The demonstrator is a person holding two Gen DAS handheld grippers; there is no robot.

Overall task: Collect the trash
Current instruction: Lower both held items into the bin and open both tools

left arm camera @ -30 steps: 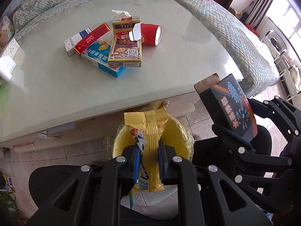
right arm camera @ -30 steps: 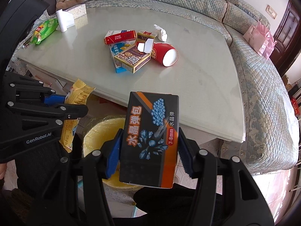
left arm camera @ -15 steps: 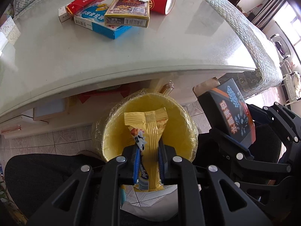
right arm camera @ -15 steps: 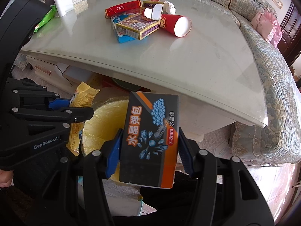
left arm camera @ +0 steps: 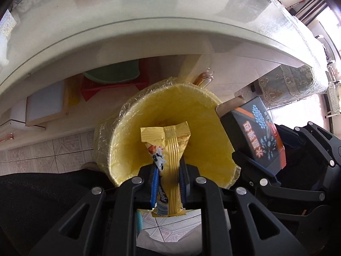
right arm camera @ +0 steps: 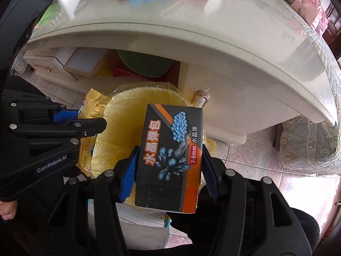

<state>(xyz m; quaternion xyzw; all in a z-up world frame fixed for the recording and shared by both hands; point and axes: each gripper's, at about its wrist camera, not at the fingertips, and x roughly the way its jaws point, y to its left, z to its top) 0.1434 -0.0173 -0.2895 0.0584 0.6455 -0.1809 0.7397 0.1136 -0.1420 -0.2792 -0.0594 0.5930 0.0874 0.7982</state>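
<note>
Down below the curved near edge of the pale surface [left arm camera: 149,4], both grippers hang over a yellow bin [left arm camera: 127,111] lined with clear film. Left gripper [left arm camera: 168,179] has its jaws pinched nearly shut on a yellow snack wrapper [left arm camera: 170,147], which sticks up over the bin's mouth. Right gripper [right arm camera: 170,168] has its jaws about half spread and clamped on the sides of a black-and-orange box [right arm camera: 170,149], above the bin's rim.
</note>
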